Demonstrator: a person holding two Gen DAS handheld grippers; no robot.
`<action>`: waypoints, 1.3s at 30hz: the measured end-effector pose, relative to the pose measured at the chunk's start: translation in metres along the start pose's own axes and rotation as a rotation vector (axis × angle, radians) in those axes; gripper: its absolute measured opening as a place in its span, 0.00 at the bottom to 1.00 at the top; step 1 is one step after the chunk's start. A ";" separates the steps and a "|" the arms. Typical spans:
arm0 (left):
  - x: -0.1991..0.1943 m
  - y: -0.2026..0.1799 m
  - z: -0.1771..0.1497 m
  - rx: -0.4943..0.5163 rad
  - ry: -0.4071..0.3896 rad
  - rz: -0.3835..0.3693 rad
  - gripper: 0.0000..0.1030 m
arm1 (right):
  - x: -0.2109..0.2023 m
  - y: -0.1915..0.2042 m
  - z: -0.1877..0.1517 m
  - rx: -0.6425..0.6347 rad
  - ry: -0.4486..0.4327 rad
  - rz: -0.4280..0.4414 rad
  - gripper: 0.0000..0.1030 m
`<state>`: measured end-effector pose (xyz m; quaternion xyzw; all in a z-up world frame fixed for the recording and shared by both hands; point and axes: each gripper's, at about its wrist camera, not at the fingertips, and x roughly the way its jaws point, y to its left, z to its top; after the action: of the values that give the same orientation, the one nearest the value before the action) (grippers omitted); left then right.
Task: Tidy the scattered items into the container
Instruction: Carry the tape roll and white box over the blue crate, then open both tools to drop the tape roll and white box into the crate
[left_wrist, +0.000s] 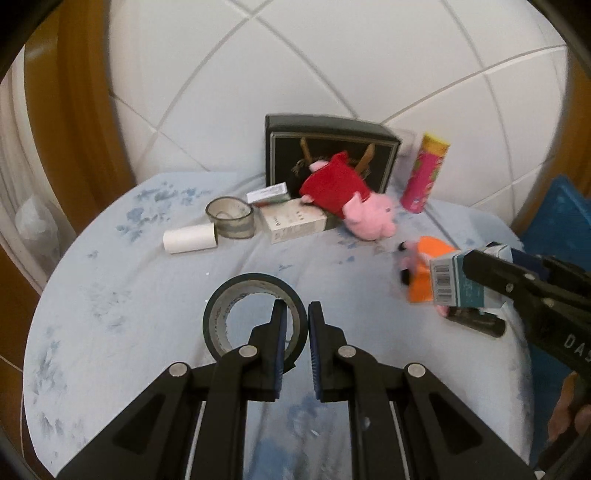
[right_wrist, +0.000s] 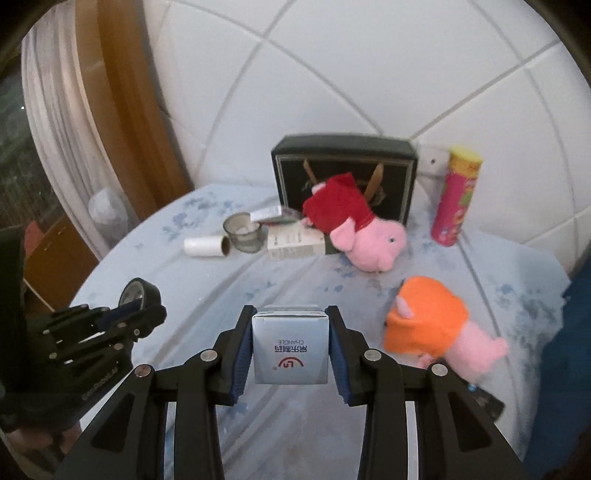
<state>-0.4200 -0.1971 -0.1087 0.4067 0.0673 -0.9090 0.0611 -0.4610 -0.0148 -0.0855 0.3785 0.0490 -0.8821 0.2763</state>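
My left gripper (left_wrist: 295, 314) is shut on the wall of a black tape roll (left_wrist: 221, 314), held upright above the blue-patterned cloth; it also shows in the right wrist view (right_wrist: 142, 291). My right gripper (right_wrist: 290, 314) is shut on a small light-blue carton (right_wrist: 290, 347), seen from the side in the left wrist view (left_wrist: 465, 284). A pink pig plush in red (right_wrist: 354, 225) leans on a black box (right_wrist: 343, 177). A pig plush in orange (right_wrist: 432, 325) lies at the right. A blue container (left_wrist: 557, 214) stands at the far right.
A pink snack tube (right_wrist: 456, 199) stands at the back right. A white paper roll (right_wrist: 207, 246), a grey clear cup (right_wrist: 245, 232) and white cartons (right_wrist: 295, 243) lie at the back left. A dark flat object (left_wrist: 476, 321) lies by the orange plush. A quilted white headboard rises behind.
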 end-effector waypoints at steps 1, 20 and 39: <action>-0.008 -0.005 0.000 0.006 -0.008 -0.006 0.11 | -0.012 0.001 -0.001 -0.002 -0.013 -0.005 0.36; -0.187 -0.211 -0.040 0.278 -0.194 -0.334 0.11 | -0.290 -0.039 -0.057 0.151 -0.275 -0.345 0.36; -0.245 -0.518 -0.134 0.444 -0.111 -0.452 0.11 | -0.470 -0.278 -0.220 0.311 -0.214 -0.508 0.36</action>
<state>-0.2463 0.3494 0.0235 0.3347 -0.0476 -0.9128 -0.2293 -0.2031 0.4961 0.0509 0.2971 -0.0229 -0.9545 -0.0105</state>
